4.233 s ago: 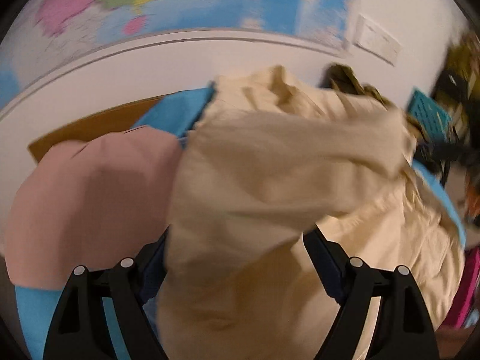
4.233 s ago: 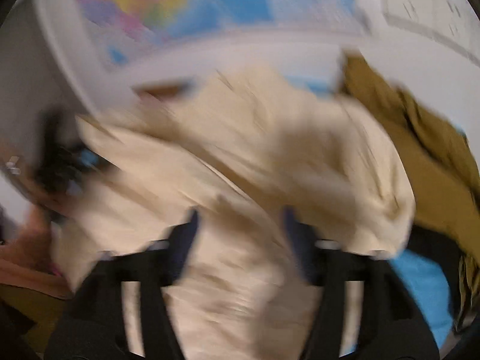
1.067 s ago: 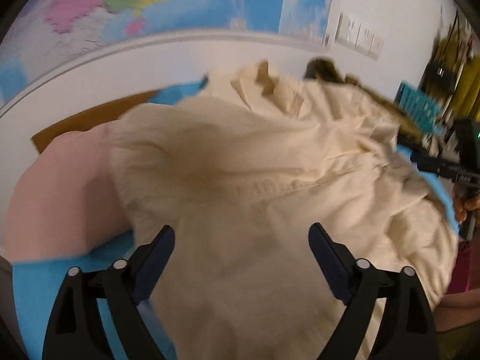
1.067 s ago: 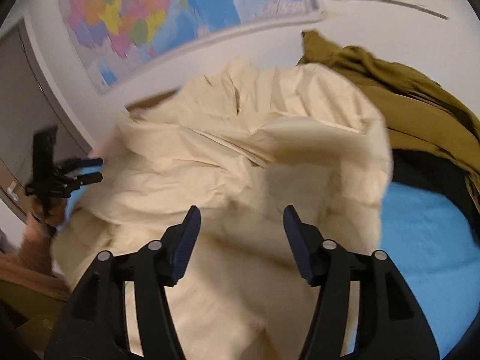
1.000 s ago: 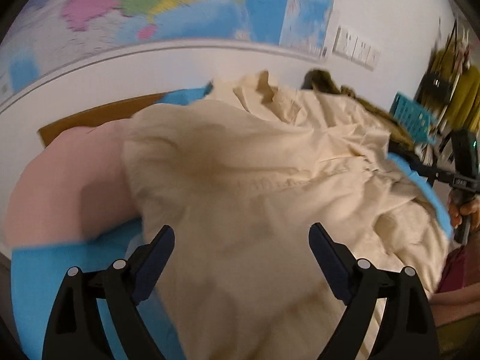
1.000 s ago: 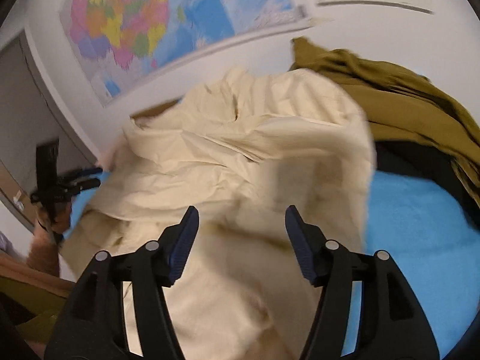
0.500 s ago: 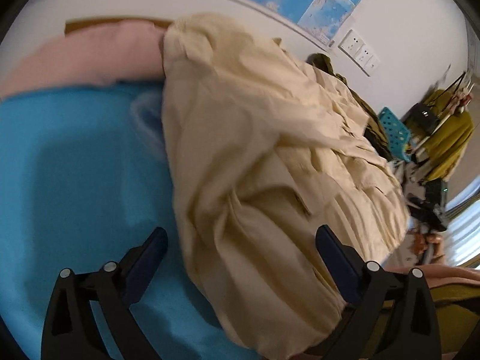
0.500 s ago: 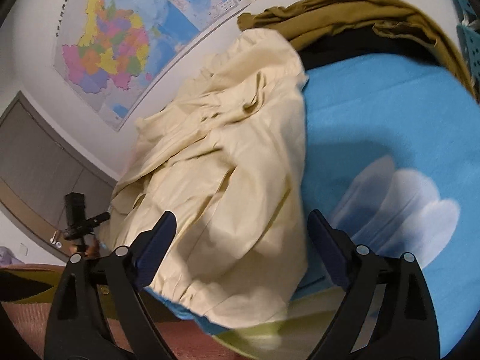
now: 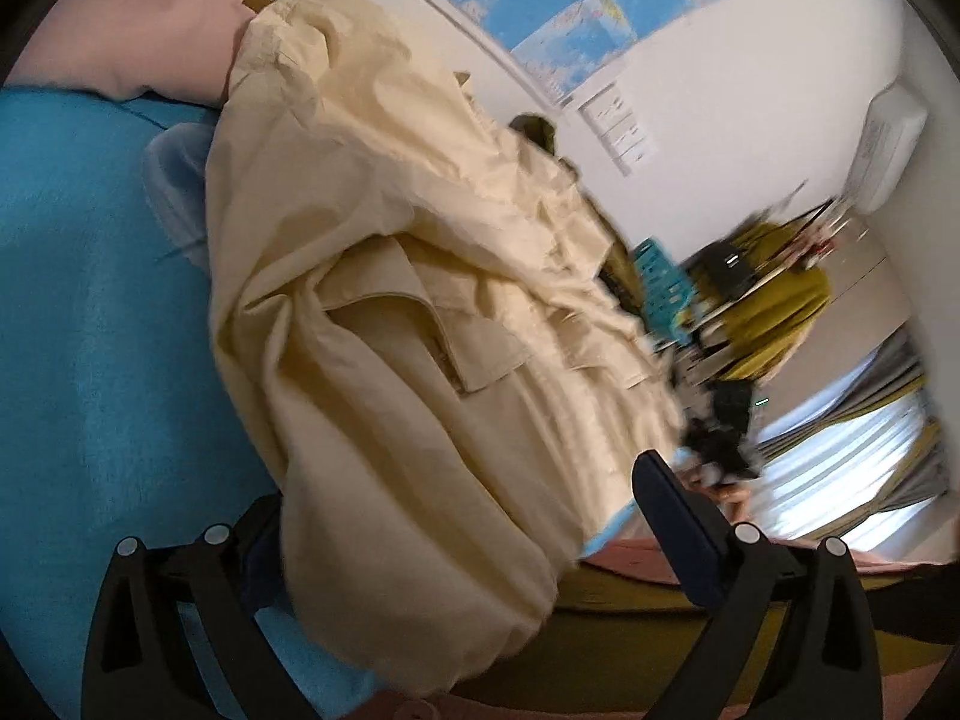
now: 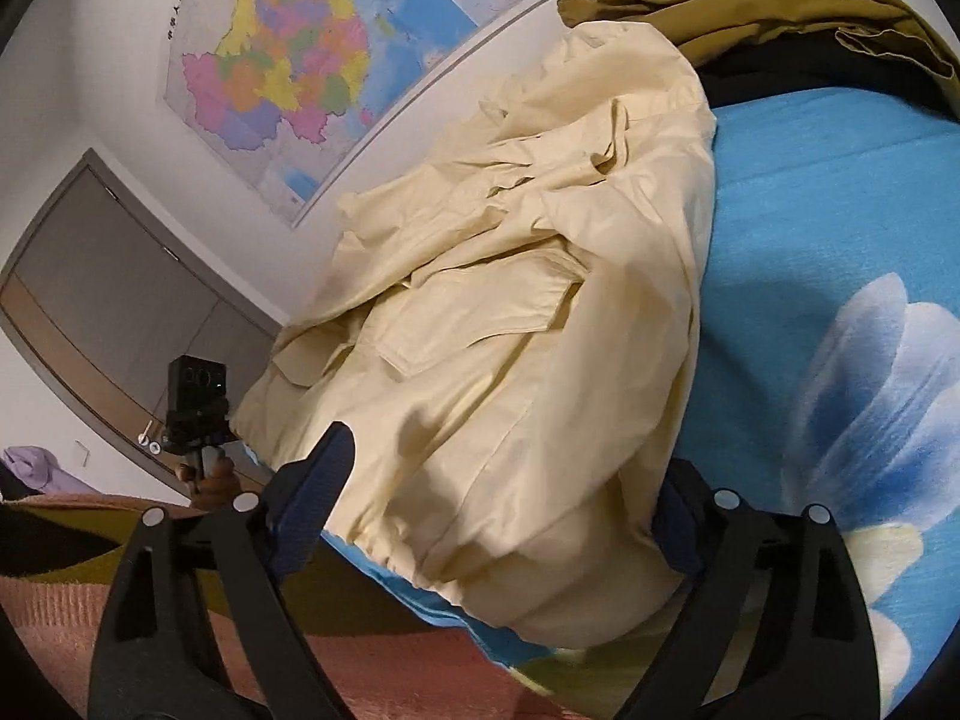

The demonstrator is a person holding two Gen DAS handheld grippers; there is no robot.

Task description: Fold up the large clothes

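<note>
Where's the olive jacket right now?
In the right wrist view the olive jacket lies bunched at the top right, against the wall, just behind the cream jacket on the blue blanket. The left wrist view shows only a sliver of it.

Dim, warm indoor light with a blown-out window (image 9: 840, 468) glaring at the left view's right edge — heavy fisheye curvature, dark corner vignetting, motion blur smearing that side's background
</note>
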